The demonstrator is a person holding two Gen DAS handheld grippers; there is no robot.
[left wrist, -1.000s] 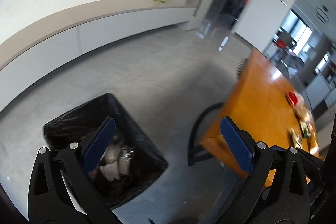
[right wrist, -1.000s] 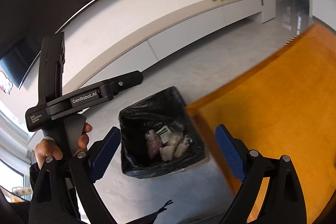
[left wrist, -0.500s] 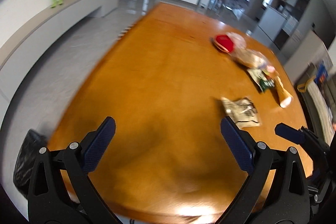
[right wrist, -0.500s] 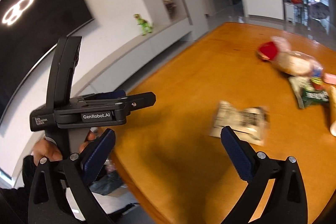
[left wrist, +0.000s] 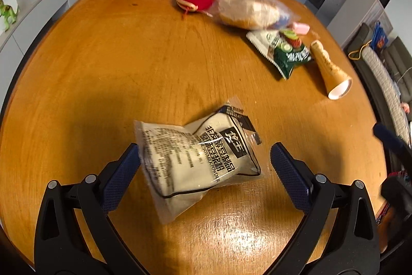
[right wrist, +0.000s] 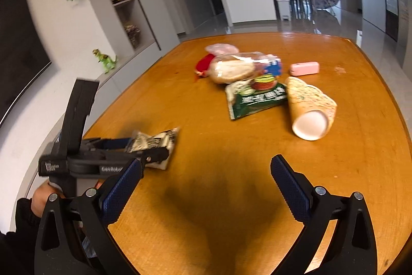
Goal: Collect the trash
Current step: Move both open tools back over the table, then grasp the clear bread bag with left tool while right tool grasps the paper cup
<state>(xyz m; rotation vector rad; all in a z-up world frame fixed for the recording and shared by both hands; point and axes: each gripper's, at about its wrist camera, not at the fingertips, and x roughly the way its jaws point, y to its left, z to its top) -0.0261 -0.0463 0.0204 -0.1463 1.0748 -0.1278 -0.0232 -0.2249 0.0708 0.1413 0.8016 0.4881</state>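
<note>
Left gripper swung from bin to wooden table, wide open and empty, straddling the crumpled clear-and-black printed powder pouch; right gripper gaped empty too.

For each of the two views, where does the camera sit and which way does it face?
Left wrist: on the left hand-held gripper, angled down at the soy milk powder packet between its open fingers; only its own fingers show.
Right wrist: on the right hand-held gripper, facing across the wooden table; the left hand-held gripper and the person's left hand show at left.
Shared: packet, green snack bag, paper cup, bagged bread.
</note>
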